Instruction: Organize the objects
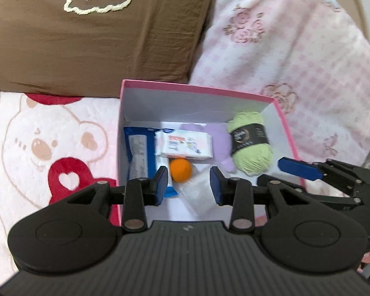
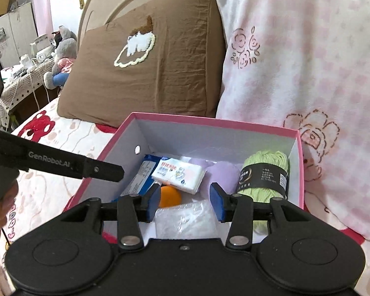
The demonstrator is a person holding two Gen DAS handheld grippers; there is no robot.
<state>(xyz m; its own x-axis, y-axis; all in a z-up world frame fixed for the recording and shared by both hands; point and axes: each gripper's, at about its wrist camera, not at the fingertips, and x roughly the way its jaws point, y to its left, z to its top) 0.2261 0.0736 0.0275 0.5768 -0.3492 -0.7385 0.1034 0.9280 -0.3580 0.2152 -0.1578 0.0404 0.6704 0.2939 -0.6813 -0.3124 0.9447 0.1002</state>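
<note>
Now the pink box stands on the bed, in front of a brown pillow and a pink checked quilt, and everything to be sorted lies inside it already; both tools hang above its near edge.

The left tool has its jaws parted with nothing between them; the right tool is parted the same way and also holds nothing.

Inside the box, seen from the left wrist: a green ball of yarn at about 2 o'clock, against the right wall; a purple soft toy just beside it; a white pack of tissues near the middle; a blue packet at 9 o'clock along the left wall; an orange ball just below the tissues; a clear plastic bag at 6 o'clock.

I judge all of them light; the yarn and the toy are soft and will give under the pads, so a pinch across the middle, on the yarn's dark paper band, should hold; the tissue pack is springy, better taken across its short sides; the orange ball is round and may roll away, so take it through its centre; the plastic bag is limp and slippery, best gripped at a fold.
</note>
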